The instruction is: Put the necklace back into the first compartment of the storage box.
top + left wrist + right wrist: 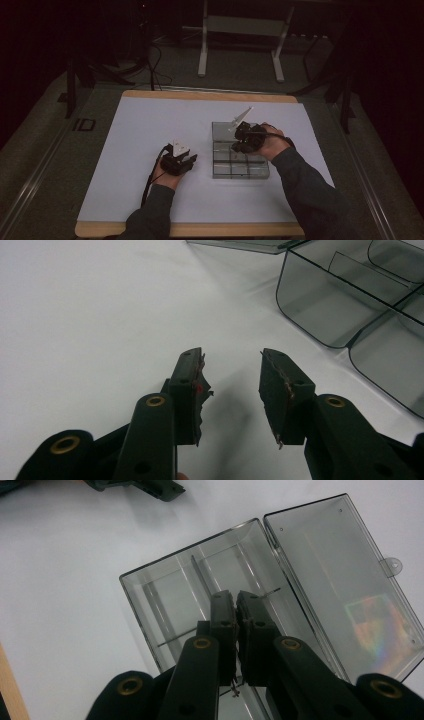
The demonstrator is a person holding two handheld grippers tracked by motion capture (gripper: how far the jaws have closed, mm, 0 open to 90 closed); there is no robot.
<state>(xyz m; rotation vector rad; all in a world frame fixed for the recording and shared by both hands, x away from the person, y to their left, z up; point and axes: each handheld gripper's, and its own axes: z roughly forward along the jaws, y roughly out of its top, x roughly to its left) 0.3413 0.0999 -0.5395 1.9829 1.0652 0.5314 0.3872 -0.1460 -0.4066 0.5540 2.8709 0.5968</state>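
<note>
A clear grey compartment box [240,169] lies on the white table top [150,130], right of centre, with its lid [222,131] folded open on the far side. In the right gripper view the box [150,595] shows thin dividers, with the flat lid [340,580] beside it. My right gripper [236,147] hovers over the compartments. Its jaws [235,600] stand nearly touching, so it is shut. Whether a thin divider is pinched between them I cannot tell. My left gripper [193,159] rests on the table just left of the box, open [232,375] with nothing between its fingers. The box's rounded corner [325,305] lies ahead to its right.
The table's wooden edge [200,230] runs along the front. A metal stand [240,25] and cables [155,65] sit on the floor beyond the far edge. Bare white surface spreads to the left of my left gripper. Its jaw tip [150,487] shows at the top of the right gripper view.
</note>
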